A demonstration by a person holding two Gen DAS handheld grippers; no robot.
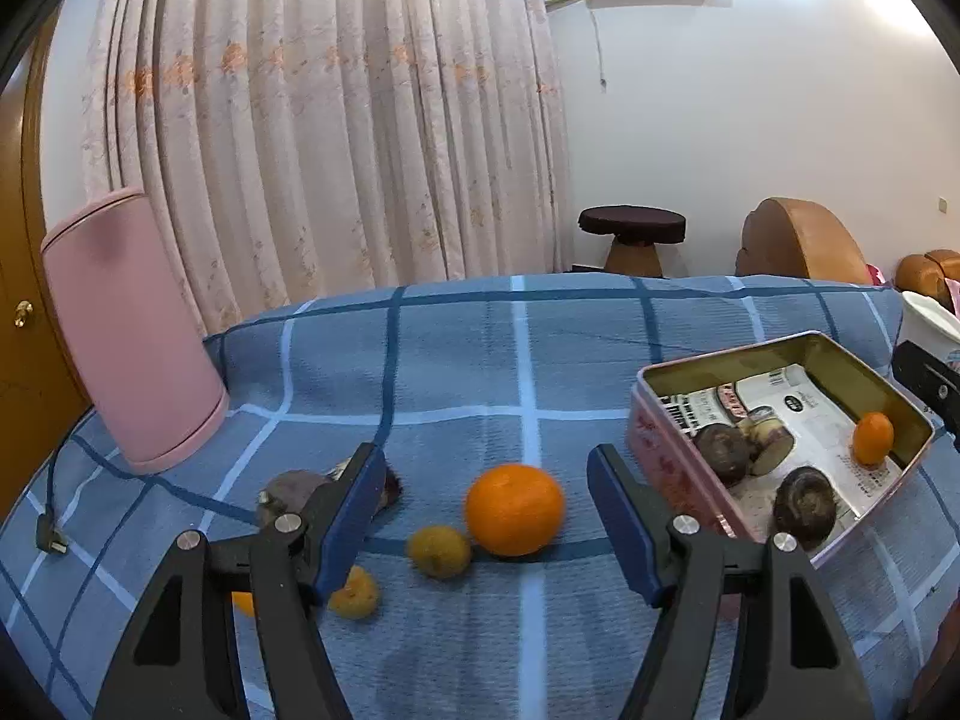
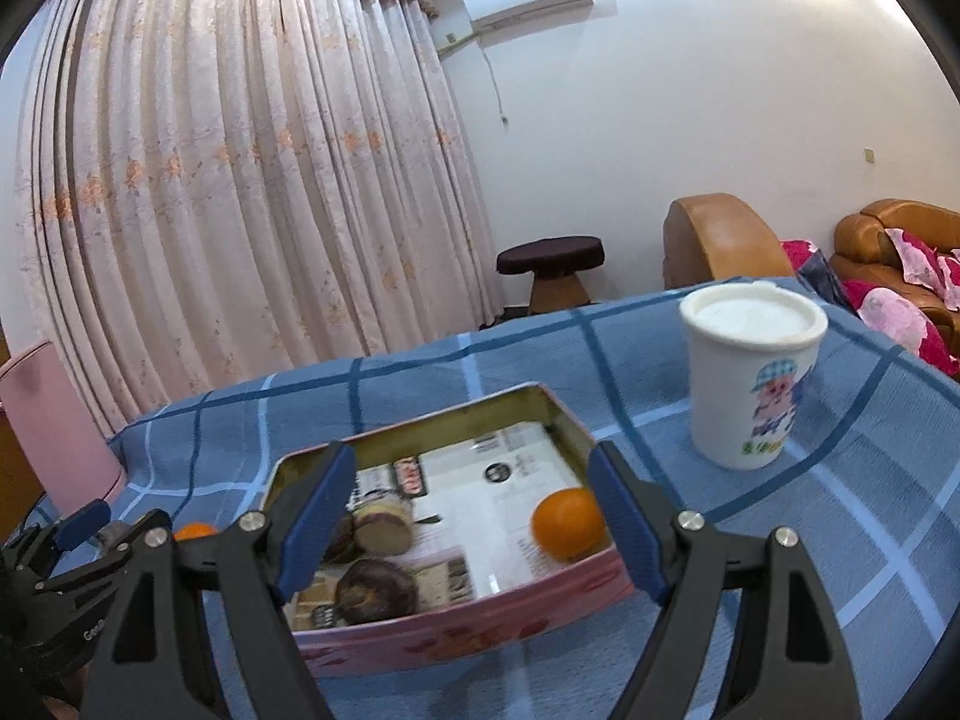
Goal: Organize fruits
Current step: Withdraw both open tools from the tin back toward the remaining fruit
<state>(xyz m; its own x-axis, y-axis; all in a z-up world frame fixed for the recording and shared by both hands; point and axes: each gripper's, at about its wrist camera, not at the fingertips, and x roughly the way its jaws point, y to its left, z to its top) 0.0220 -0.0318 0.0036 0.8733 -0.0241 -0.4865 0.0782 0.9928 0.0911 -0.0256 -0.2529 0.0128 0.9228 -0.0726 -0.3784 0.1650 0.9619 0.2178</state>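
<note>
On the far left of the blue checked cloth (image 1: 456, 360) stands a pink container (image 1: 129, 336), out of the way of the work. Near it the loose fruit lies waiting: a dark purple fruit (image 1: 294, 489) half hidden behind one finger, a small yellow-orange fruit (image 1: 355, 595), a dull yellow fruit (image 1: 439, 551) and a large orange (image 1: 515, 510) touching it. The left gripper (image 1: 486, 516) hangs over these with its fingers spread and nothing between them, the orange lying in the gap, probably the next pick. To the right sits the open pink tin (image 2: 456, 630), lined with printed paper, already holding a small orange (image 2: 567, 523) and dark fruits (image 2: 377, 597). The right gripper (image 2: 474, 519) hovers above the tin, fingers spread and empty. A white cup (image 2: 750, 384) stands beyond, apart.
</note>
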